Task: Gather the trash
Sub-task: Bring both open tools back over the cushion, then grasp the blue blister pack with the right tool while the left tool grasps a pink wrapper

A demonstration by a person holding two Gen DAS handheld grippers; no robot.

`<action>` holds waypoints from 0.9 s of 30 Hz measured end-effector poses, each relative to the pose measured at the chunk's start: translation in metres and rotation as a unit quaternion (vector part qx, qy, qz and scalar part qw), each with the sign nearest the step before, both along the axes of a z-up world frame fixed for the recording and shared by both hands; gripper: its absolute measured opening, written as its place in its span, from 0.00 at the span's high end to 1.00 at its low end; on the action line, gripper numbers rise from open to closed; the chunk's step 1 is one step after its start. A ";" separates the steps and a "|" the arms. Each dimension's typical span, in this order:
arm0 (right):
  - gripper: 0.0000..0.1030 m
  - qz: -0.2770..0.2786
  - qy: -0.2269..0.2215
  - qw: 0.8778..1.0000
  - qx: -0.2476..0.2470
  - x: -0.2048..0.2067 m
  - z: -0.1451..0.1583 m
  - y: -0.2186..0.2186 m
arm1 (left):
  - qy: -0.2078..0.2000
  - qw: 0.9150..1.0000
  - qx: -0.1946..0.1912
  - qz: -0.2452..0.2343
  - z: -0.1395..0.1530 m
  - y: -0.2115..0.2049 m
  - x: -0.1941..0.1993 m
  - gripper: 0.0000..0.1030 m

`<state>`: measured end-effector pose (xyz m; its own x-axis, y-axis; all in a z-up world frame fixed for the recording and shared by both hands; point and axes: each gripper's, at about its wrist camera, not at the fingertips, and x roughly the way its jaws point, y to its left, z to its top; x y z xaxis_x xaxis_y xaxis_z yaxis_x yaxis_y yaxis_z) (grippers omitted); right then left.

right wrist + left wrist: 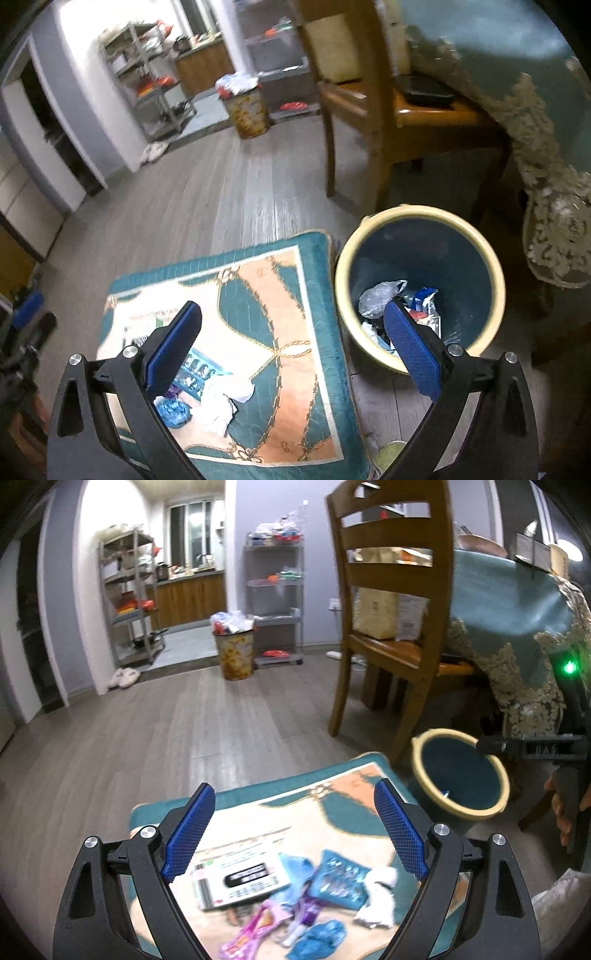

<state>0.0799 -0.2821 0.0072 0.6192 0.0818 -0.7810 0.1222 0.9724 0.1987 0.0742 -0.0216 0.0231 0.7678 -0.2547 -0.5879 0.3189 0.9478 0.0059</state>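
Your trash lay bunched on the cushion [295,295]: one white tissue [376,897], one printed card [236,878], one teal packet [338,884], one blue wad [317,939], pink wrappers [255,926]. The bin [491,266] sat at three o'clock. Your left gripper [295,834] and right gripper [291,350] gaped empty. Closing on that overlapped pile could have dragged neighbours off.

No legible text anywhere, white flat printed package [240,880] with black label on the teal patterned mat [332,794] carries print too blurred to read, teal printed wrapper [338,880] likewise unreadable
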 end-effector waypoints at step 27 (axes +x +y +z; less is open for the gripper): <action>0.07 0.234 0.136 0.956 -0.113 0.015 -0.136 0.176 | 0.074 0.991 -0.004 0.110 -0.048 0.108 0.026 0.15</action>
